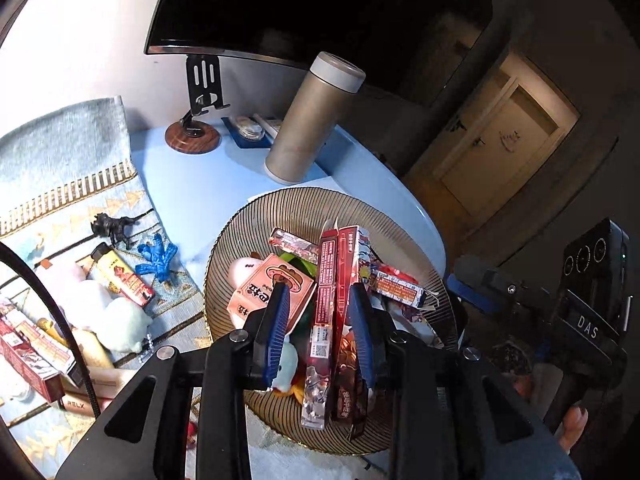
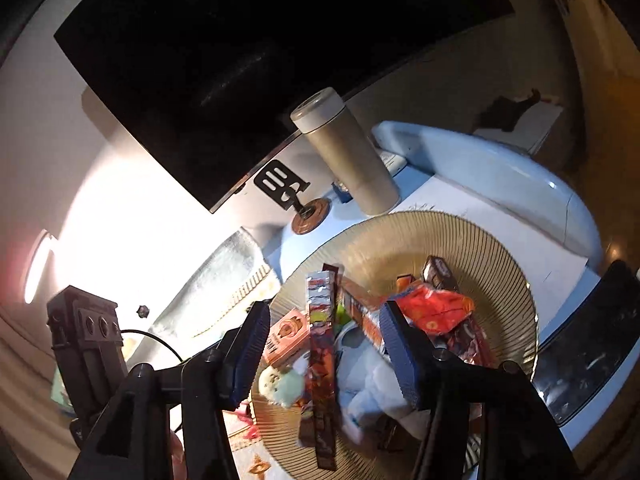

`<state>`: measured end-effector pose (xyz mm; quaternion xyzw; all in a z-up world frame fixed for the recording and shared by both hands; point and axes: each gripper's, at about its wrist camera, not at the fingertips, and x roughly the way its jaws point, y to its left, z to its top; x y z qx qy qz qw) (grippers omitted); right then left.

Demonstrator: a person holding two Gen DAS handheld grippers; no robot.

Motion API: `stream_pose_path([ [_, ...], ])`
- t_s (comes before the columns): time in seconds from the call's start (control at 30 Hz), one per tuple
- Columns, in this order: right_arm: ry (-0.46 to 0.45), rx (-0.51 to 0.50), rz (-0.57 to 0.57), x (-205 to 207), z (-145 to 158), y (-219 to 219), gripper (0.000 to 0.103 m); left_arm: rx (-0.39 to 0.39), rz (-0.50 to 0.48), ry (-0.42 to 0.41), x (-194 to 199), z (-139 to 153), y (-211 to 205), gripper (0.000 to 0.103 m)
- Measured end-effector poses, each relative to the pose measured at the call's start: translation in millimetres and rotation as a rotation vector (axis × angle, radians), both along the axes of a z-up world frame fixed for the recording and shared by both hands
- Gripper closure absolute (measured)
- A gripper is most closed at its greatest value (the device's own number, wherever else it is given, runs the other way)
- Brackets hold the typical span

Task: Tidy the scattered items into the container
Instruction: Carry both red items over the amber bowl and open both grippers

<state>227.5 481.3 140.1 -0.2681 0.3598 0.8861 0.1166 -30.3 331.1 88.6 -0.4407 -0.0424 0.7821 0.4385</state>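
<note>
A ribbed golden glass bowl (image 1: 280, 208) (image 2: 460, 240) holds a pink box (image 1: 272, 292), two long red boxes (image 1: 326, 280), a small red-and-white box (image 1: 400, 286), an orange packet (image 2: 436, 308) and soft toys. My left gripper (image 1: 320, 292) hangs over the bowl, open, with the long red boxes between its blue pads (image 1: 280, 320) but not pressed. Over the same bowl my right gripper (image 2: 323, 308) stands open, nothing held; a long packet (image 2: 320, 360) lies below it. Left on the patterned towel (image 1: 80, 184) lie a black figurine (image 1: 114, 228), a blue toy (image 1: 158, 258), a lighter (image 1: 122, 276), a white plush (image 1: 116, 320) and red boxes (image 1: 32, 352).
A tall beige flask (image 1: 312, 120) (image 2: 352, 160) stands just behind the bowl. Behind it are a dark monitor (image 1: 320, 8) and a phone stand (image 1: 200, 120). A black cable (image 1: 60, 320) arcs over the towel. The blue table's edge (image 1: 432, 232) runs close to the bowl's right.
</note>
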Motion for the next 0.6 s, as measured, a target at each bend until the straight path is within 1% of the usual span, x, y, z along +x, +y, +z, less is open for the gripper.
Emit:
stream_pose_path([
  [0.1, 0.008, 0.000, 0.002, 4.9, 1.9, -6.8, 0.047, 0.008, 0.004, -0.003, 6.8, 2.6, -12.1, 0.075],
  [0.2, 0.019, -0.001, 0.032, 7.1, 5.2, -20.3, 0.047, 0.020, 0.016, -0.005, 13.9, 4.2, -27.5, 0.075],
  [0.3, 0.031, 0.026, 0.087, 5.0, 10.8, -42.1, 0.046, 0.025, 0.032, -0.008, 23.2, 2.6, -47.5, 0.075],
  [0.4, 0.033, 0.071, 0.160, 0.4, 16.0, -71.9, 0.045, 0.039, 0.065, -0.023, 30.0, -2.3, -76.6, 0.075],
  [0.5, 0.028, 0.104, 0.241, -6.4, 15.4, -104.9, 0.045, 0.038, 0.141, -0.028, 31.9, -9.0, -118.2, 0.075],
  [0.6, 0.021, 0.124, 0.313, -14.3, 8.3, -140.3, 0.044, 0.039, 0.262, -0.041, 26.5, -18.8, -170.5, 0.075],
])
